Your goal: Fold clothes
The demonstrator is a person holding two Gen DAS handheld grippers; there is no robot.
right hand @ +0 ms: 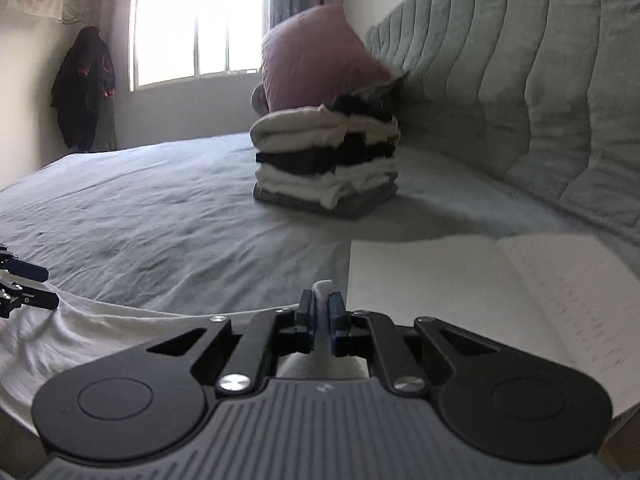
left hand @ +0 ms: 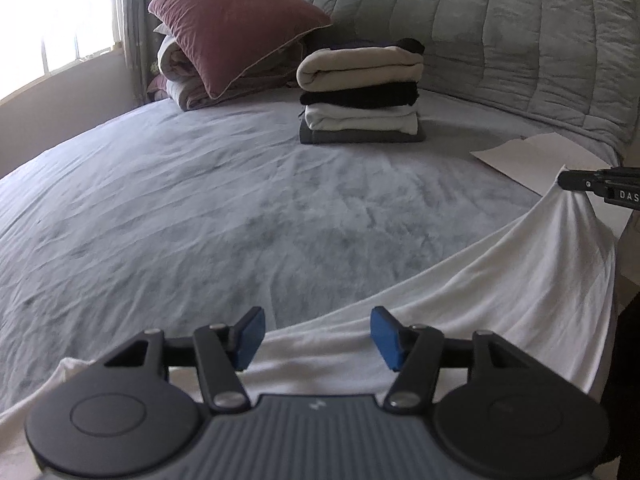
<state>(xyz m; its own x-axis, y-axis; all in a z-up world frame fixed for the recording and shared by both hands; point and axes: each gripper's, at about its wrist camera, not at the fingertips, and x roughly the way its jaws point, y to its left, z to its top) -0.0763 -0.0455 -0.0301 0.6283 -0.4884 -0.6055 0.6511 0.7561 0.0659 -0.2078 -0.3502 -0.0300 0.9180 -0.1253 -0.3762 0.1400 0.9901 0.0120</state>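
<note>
My right gripper (right hand: 320, 316) pinches a corner of the thin white cotton garment (left hand: 520, 280), lifted at 3 o'clock. My left gripper (left hand: 316, 336) gapes, empty, over its near hem. Cloth limp, light; I judge hem corners the best hold. Folded stack (left hand: 360, 92) at 12; open notebook (right hand: 500, 312) crowds the right.

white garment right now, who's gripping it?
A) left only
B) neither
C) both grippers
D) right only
D: the right gripper is shut on a pinch of the white garment, lifting it into a peak, while the left gripper hovers over the cloth with its jaws wide apart.
</note>
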